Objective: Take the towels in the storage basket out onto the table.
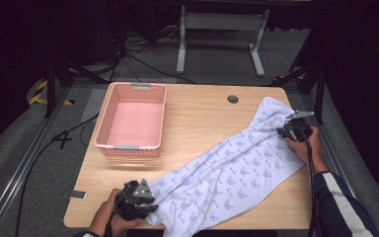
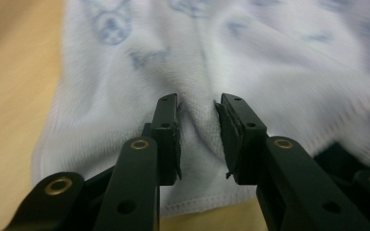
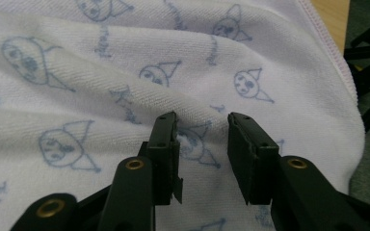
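A white towel (image 1: 227, 173) printed with small blue faces lies spread slantwise across the right half of the wooden table (image 1: 202, 113). My left gripper (image 1: 153, 206) is at the towel's near left corner. In the left gripper view a raised fold of the towel (image 2: 270, 72) fills the gap in my left gripper (image 2: 197, 108) and touches both pads. My right gripper (image 1: 283, 132) rests at the towel's far right end. In the right gripper view my right gripper (image 3: 202, 120) stands open, with the towel (image 3: 125, 72) lying under the gap.
A pink plastic basket (image 1: 131, 86) stands on the far left of the table with nothing in it. A round cable hole (image 1: 233, 99) is at the back of the table. The towel's right edge is close to the table's right edge (image 3: 335, 19).
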The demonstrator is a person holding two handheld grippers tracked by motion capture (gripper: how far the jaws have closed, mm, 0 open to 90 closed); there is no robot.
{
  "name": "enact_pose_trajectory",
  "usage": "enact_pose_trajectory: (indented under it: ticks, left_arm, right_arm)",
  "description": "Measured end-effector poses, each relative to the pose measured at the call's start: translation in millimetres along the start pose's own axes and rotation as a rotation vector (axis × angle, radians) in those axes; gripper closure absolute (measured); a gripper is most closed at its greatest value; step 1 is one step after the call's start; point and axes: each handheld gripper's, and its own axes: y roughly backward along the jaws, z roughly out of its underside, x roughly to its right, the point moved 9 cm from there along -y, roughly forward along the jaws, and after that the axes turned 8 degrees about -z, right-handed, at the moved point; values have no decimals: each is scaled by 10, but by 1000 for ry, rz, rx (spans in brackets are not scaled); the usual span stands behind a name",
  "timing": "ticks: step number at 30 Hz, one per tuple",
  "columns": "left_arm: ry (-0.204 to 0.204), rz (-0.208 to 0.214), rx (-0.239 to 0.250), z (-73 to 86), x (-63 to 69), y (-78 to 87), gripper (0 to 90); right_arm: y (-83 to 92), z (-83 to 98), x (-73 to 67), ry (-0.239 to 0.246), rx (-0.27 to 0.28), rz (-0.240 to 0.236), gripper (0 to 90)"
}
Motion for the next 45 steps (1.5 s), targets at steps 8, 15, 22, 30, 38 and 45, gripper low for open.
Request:
enact_pose_trajectory:
  ticks: [8, 15, 22, 30, 38, 45]
  left_arm:
    - [34, -22, 96, -266, 7, 50, 571]
    - [113, -186, 63, -176, -387, -107, 525]
    - [64, -135, 49, -232, -287, -166, 720]
    - [-3, -93, 5, -179, -95, -126, 874]
    - [-165, 9, 32, -390, 486, -215, 833]
    - [-41, -37, 158, -747, 205, -293, 542]
  right_arm:
    - [37, -59, -84, -4, 21, -4, 539]
    - [395, 14, -787, 18, 65, -249, 494]
    - [452, 341, -1205, 67, -16, -310, 487]
    - [452, 417, -648, -6, -12, -145, 509]
    - [239, 235, -184, -33, -21, -27, 513]
    - [400, -34, -424, 21, 51, -127, 528]
